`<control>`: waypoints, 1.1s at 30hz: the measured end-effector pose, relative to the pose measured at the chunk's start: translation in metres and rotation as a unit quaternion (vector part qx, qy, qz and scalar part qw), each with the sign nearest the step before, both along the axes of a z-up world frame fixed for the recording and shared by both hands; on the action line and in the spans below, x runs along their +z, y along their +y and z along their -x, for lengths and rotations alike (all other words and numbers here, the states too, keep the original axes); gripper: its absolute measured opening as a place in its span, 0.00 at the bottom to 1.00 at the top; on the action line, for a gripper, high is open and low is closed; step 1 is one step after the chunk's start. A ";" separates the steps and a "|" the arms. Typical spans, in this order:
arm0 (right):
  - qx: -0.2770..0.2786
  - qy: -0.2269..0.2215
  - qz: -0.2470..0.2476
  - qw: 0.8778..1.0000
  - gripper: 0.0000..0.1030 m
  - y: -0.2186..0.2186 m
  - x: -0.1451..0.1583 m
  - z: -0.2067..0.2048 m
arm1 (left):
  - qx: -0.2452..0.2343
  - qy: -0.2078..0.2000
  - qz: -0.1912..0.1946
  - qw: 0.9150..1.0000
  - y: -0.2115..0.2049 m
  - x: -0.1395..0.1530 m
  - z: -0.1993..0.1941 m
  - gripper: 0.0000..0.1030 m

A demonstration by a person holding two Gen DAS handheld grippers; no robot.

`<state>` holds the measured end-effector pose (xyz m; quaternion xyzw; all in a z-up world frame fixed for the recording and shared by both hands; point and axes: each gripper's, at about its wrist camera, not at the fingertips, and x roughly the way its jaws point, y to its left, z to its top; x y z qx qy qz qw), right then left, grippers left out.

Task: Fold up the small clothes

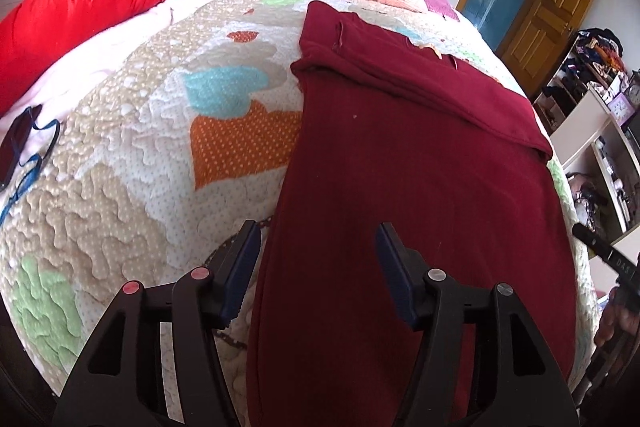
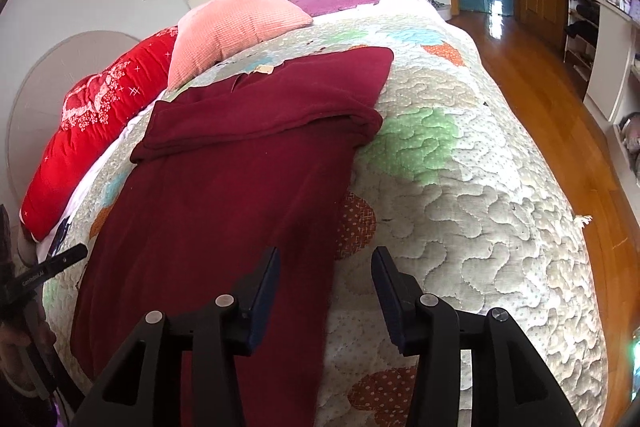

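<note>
Now both claws, left (image 1: 318,267) and right (image 2: 326,291), hang released over garment (image 1: 420,187) edges.

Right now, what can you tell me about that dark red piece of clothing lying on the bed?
The dark red garment looks like soft knit fabric. It lies flat on the patchwork quilt, a long strip running toward the pink pillow, with its far part folded across in a layered band. A small pale tag shows near its far edge. Nothing grips it: both sets of jaws hang open above its near end.
</note>
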<state>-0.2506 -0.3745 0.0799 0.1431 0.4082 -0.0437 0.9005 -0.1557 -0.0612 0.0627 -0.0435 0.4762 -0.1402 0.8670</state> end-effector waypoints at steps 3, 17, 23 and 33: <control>-0.005 -0.015 0.023 1.000 0.44 -0.003 0.005 -0.013 | 0.005 0.008 0.009 1.000 0.000 -0.006 0.002 0.58; 0.000 -0.023 0.072 0.997 0.14 -0.042 -0.012 -0.108 | 0.006 0.023 0.004 1.000 -0.003 -0.021 -0.002 0.60; -0.014 0.005 0.091 0.996 0.05 -0.039 -0.018 -0.103 | 0.002 0.017 -0.008 1.000 -0.008 -0.023 -0.002 0.62; 0.008 -0.001 0.033 0.999 0.13 -0.029 0.006 -0.033 | -0.003 0.019 0.013 1.000 0.003 -0.016 0.013 0.62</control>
